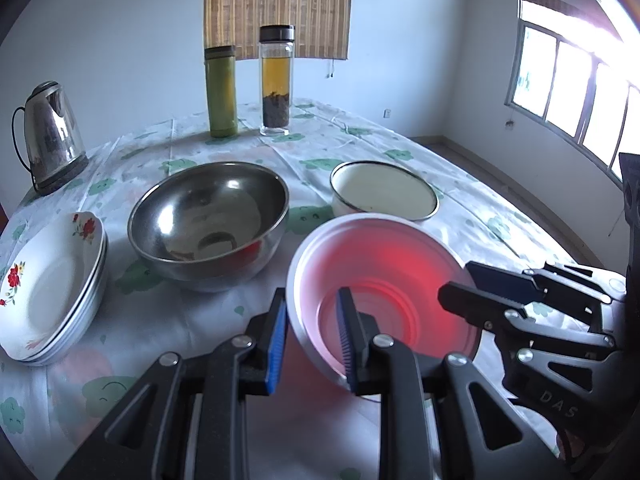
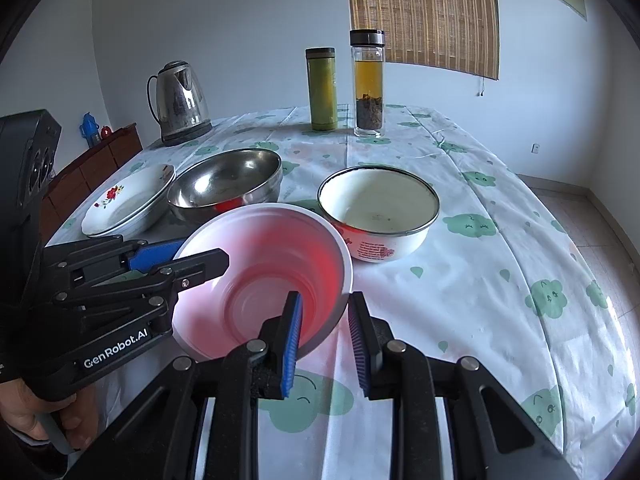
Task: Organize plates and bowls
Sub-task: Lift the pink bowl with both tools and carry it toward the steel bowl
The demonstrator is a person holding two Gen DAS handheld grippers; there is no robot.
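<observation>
Both grippers clamp the rim of the red plastic bowl from opposite sides.

The left gripper pinches the bowl's left rim between narrow jaws; the right gripper does the same on the right rim. The bowl tilts above the tablecloth. Behind the bowl sit the steel bowl and enamel bowl; left of the steel bowl, the stacked floral plates.

Kettle, green flask, probably tea bottle
</observation>
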